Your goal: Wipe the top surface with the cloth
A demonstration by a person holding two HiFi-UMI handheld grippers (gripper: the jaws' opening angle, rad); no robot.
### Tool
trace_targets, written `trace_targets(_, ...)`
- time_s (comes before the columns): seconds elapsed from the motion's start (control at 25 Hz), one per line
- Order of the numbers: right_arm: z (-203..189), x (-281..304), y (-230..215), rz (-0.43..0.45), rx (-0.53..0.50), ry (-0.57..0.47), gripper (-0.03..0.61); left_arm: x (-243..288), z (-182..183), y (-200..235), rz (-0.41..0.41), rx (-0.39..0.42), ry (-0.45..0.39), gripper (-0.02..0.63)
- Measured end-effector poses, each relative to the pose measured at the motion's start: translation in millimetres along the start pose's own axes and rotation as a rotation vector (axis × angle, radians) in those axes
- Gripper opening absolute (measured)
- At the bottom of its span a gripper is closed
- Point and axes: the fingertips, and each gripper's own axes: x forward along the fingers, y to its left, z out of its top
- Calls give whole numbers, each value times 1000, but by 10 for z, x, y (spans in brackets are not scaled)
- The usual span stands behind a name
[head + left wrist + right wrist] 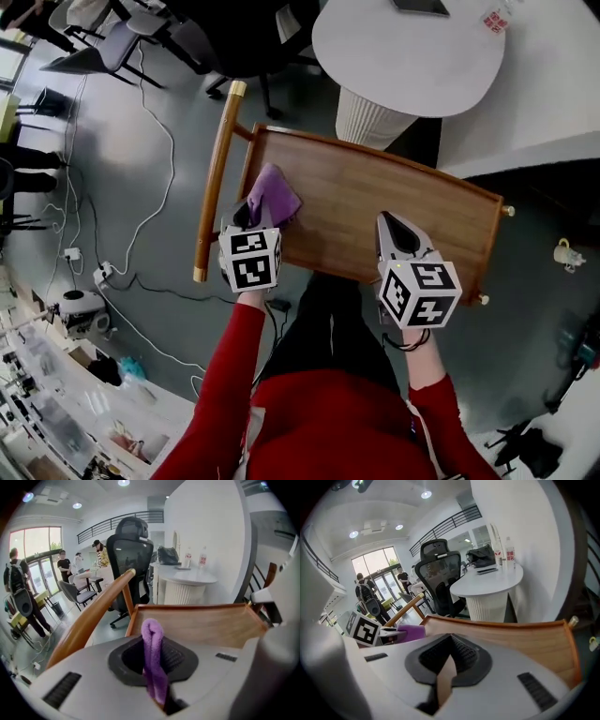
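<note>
The purple cloth (274,195) sits at the left end of the wooden top (375,202), just inside the raised rim on the side nearest the long handle (216,178). It is bunched up, and one fold is clamped between the fingers of the left gripper (251,217). In the left gripper view that fold stands up as a narrow purple loop between the dark pads, which press on it from both sides. From where the cloth lies, the bare wood runs away to the right with nothing else on it, a low lip all round and small brass knobs at the far right corners. The right gripper (392,230) hangs over the near edge of the top, right of the middle and well apart from the cloth. Its fingers are drawn nearly together with only a thin slit between them, through which the wood shows, and nothing is held there. Whether it touches the wood I cannot tell. The person stands at the near side of the top in red sleeves (225,375), one arm out to each gripper. Beyond the far rim stands a round white desk (412,56) on a ribbed base, with two bottles (509,555) and a dark bag on it, and a black office chair (129,550) beside it. White cables (155,141) trail over the grey floor to the left, and a few people (63,564) stand by the windows at the back.
</note>
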Motion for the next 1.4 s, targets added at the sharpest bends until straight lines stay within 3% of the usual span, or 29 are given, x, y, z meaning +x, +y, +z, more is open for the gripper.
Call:
trace_targets(0.08,-24,-229,-76,-48,43,-26,3,-207,203,-234,-99,20,-56,48)
trace_targets(0.16,-125,-571,-279,-132,109,-58,3,-433,412,-740,-258,76,-102,48)
trace_targets(0.28,-454,-1197,-709,-307,237,-108,3,-687,551,-1825,-564,95,-110,48)
trace_targets(0.4,-822,-1837,-1034,-474,362,-165,3,-979,467,-2986,-838,130,-78,48)
trace_targets(0.52,-1118,-2301,-1222,-582,448,-214,3,-1238,231,-3909,-1004,216,-44,48)
trace_targets(0.64,-1407,-2528,-1326,-650,509,-236,3,-1341,-97,-4477,-1096,267,14,48)
trace_targets(0.84,-1597,-2606,-1397,-668,553,-236,3,-1226,-442,-4753,-1104,313,103,48)
trace_targets(1.08,-1388,-2767,-1371,-597,473,-195,3,-1219,-471,-4648,-999,332,117,48)
trace_targets(1.24,-1093,-2368,-1349,-483,367,-129,3,-912,-311,-4125,-885,359,85,48)
trace_targets(1.4,-780,-1666,-1180,-330,253,-55,3,-431,-264,-3051,-693,231,95,48)
